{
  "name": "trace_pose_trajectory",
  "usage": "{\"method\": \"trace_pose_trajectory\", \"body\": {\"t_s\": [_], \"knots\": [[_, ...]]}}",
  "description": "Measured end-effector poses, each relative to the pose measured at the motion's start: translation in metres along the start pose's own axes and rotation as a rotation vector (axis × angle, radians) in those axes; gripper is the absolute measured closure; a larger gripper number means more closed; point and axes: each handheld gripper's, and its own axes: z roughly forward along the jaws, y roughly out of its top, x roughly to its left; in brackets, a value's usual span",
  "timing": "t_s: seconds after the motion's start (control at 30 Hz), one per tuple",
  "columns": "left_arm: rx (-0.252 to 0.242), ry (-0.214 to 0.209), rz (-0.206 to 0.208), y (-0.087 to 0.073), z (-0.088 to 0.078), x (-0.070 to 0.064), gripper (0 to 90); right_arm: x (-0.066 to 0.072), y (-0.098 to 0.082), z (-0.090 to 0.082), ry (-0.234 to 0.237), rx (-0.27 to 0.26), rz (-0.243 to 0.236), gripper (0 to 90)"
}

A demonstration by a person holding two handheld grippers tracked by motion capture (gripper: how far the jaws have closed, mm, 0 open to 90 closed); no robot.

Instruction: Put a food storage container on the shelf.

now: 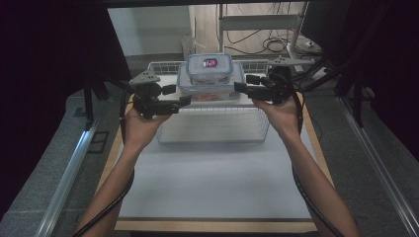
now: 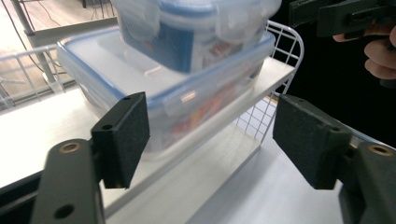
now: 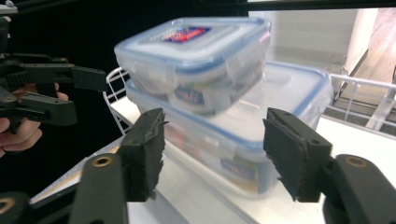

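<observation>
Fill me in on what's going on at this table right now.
A person holds a hand-held gripper in each hand, on either side of two stacked clear food containers. The small container sits on the large container, which rests on the top shelf of a white wire rack. The left hand-held gripper and right hand-held gripper are both open, close beside the stack; neither grips anything.

Dim, dark-edged high view; both gripper views brighter, with the small container (image 2: 196, 32) motion-blurred.
</observation>
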Motion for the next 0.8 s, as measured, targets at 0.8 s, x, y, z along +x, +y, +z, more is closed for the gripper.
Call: {"method": "trace_pose_trajectory", "body": {"t_s": [0.8], "knots": [[0.031, -0.048, -0.005, -0.053, -0.007, -0.018, 11.2, 0.015, -0.054, -0.011, 0.002, 0.056, -0.079, 19.3]]}}
